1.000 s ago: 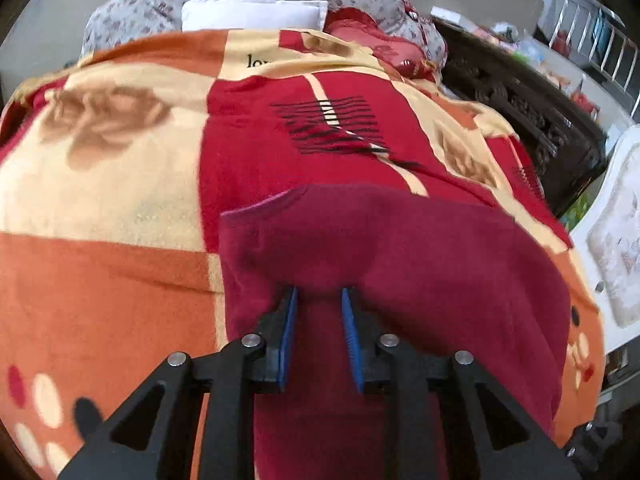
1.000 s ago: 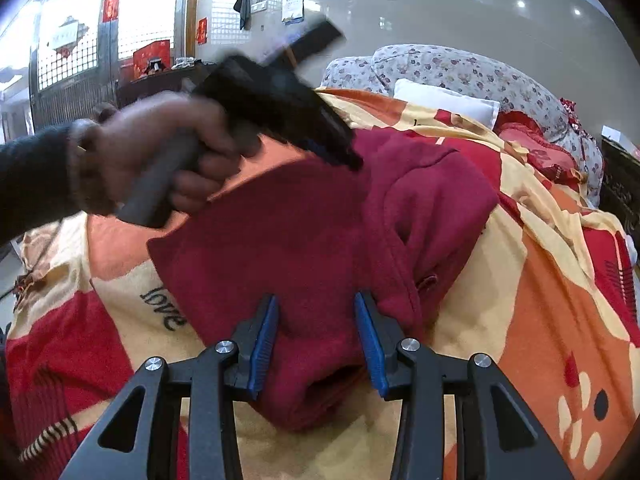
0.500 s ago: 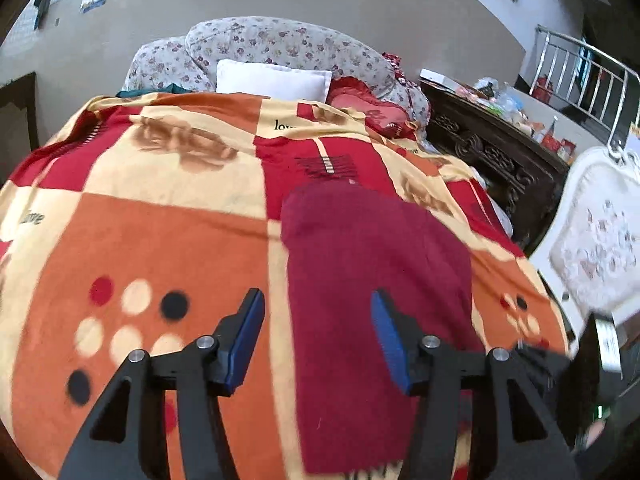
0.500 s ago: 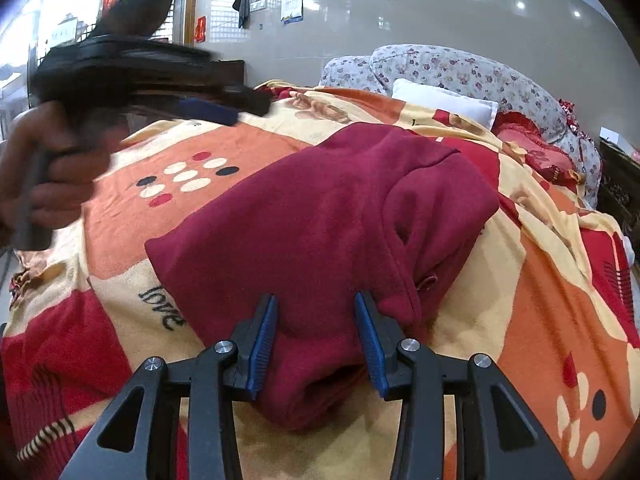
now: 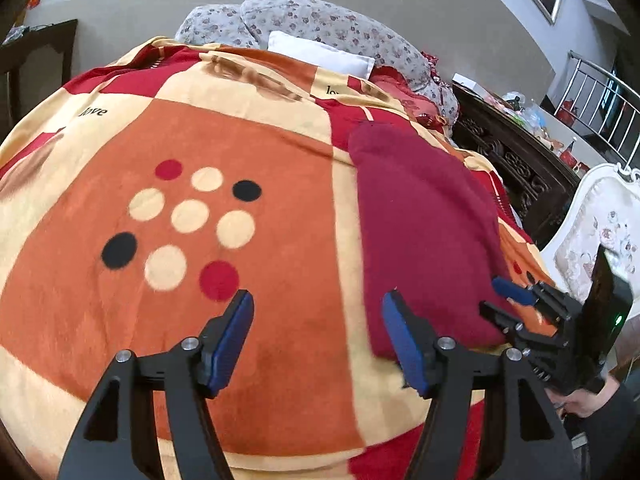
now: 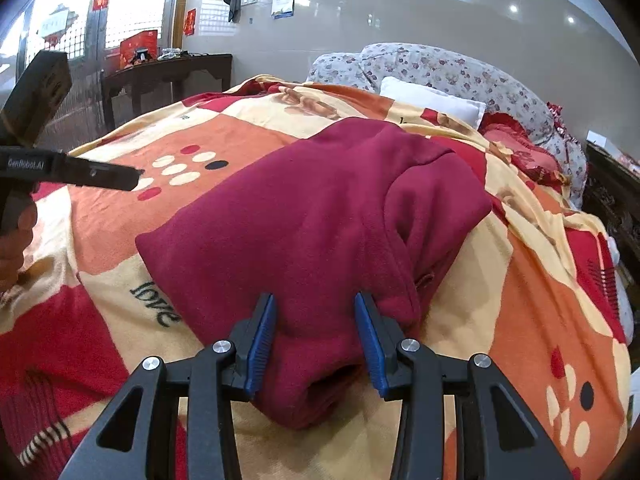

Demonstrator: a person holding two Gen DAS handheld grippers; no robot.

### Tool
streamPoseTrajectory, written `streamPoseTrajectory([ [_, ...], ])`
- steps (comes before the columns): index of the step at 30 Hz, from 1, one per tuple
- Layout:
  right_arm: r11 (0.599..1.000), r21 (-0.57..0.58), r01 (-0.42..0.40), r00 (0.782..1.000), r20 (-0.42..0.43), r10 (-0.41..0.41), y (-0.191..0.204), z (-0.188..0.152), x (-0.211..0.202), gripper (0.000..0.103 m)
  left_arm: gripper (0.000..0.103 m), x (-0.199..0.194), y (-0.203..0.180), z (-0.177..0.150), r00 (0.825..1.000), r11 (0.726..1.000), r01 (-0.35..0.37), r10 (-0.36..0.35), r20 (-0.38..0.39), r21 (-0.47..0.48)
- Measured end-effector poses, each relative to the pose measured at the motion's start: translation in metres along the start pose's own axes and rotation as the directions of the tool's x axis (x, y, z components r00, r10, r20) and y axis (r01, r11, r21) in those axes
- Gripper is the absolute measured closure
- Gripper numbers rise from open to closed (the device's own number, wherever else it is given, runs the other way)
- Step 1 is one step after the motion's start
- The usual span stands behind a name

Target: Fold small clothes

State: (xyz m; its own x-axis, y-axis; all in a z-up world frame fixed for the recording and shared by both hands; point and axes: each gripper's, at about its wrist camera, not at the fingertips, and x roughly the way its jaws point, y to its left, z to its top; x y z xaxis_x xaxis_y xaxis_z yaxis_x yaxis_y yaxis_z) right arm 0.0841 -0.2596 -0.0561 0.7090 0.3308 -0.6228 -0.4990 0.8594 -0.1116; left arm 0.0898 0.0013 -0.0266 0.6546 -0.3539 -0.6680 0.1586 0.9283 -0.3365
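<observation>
A dark red fleece garment point(image 6: 316, 216) lies folded on the patterned blanket point(image 6: 532, 308). In the left wrist view it point(image 5: 420, 220) stretches along the right side. My right gripper point(image 6: 315, 334) has its blue pads partly closed around a thick fold at the garment's near end, pressing the cloth. My left gripper point(image 5: 318, 338) is wide open and empty above the orange blanket point(image 5: 200, 280), just left of the garment. The right gripper also shows in the left wrist view point(image 5: 516, 304), at the garment's edge. The left gripper shows in the right wrist view at the far left point(image 6: 80, 172).
A floral pillow point(image 5: 320, 28) and white pillow point(image 5: 320, 54) lie at the bed's head. A dark carved cabinet point(image 5: 516, 160) and a white chair point(image 5: 600, 224) stand right of the bed. A dark side table point(image 6: 168, 76) stands by the wall.
My left gripper let go of the garment, opened wide and pulled back to the left, clear of it. My right gripper has stayed in place on the fold.
</observation>
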Motion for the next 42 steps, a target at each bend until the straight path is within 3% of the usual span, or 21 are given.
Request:
streamPoseTrajectory([
  [8,1.0,0.0,0.013,1.0,0.003,-0.013,0.0,-0.001,0.0,0.059,0.035,0.005,-0.007,-0.009,1.0,0.999,-0.002,0.002,0.01,0.047],
  [16,1.0,0.009,0.004,1.0,0.009,-0.004,-0.001,-0.001,-0.001,0.058,0.035,0.008,-0.003,-0.01,1.0,0.999,0.02,-0.02,-0.011,0.033],
  [17,1.0,0.016,0.001,1.0,0.008,-0.001,-0.001,0.0,-0.002,0.056,0.035,0.007,-0.003,-0.01,1.0,0.999,0.014,-0.014,-0.008,0.033],
  [19,0.997,0.046,-0.055,0.998,0.007,0.055,-0.003,0.003,-0.007,0.041,0.035,0.006,-0.006,-0.011,1.0,0.999,0.022,-0.022,-0.006,0.047],
  [22,0.983,0.131,-0.131,0.991,0.008,0.131,-0.014,0.01,-0.02,0.039,0.035,0.005,-0.013,-0.011,0.999,0.995,0.041,-0.041,-0.001,0.086],
  [28,0.99,0.138,0.001,0.994,0.105,-0.016,-0.044,0.048,-0.047,0.038,0.035,0.006,-0.031,0.024,0.991,0.99,0.127,-0.129,0.024,0.063],
  [32,0.997,0.047,-0.059,0.993,0.1,0.054,-0.043,0.089,-0.024,0.038,0.035,0.012,-0.064,0.055,0.977,0.973,0.2,-0.207,0.056,0.114],
  [35,0.996,0.034,-0.079,0.996,0.037,0.077,-0.05,0.101,0.007,0.038,0.035,0.038,-0.084,0.055,0.966,0.956,0.257,-0.258,-0.014,0.139],
  [38,0.996,0.074,-0.041,0.996,-0.071,0.046,-0.071,0.091,0.049,0.038,0.035,0.067,-0.092,0.039,0.966,0.956,0.251,-0.238,-0.097,0.153],
  [39,0.993,0.114,-0.016,0.988,-0.154,0.033,-0.082,0.08,0.071,0.038,0.035,0.07,-0.095,0.035,0.968,0.953,0.245,-0.231,-0.094,0.178],
  [40,0.991,0.135,-0.016,0.982,-0.184,0.041,-0.088,0.069,0.082,0.038,0.035,0.071,-0.097,0.031,0.973,0.95,0.231,-0.218,-0.083,0.209],
  [42,0.989,0.144,-0.035,0.99,-0.13,0.054,-0.093,0.062,0.081,0.038,0.035,0.073,-0.098,0.028,0.974,0.947,0.227,-0.215,-0.077,0.228],
])
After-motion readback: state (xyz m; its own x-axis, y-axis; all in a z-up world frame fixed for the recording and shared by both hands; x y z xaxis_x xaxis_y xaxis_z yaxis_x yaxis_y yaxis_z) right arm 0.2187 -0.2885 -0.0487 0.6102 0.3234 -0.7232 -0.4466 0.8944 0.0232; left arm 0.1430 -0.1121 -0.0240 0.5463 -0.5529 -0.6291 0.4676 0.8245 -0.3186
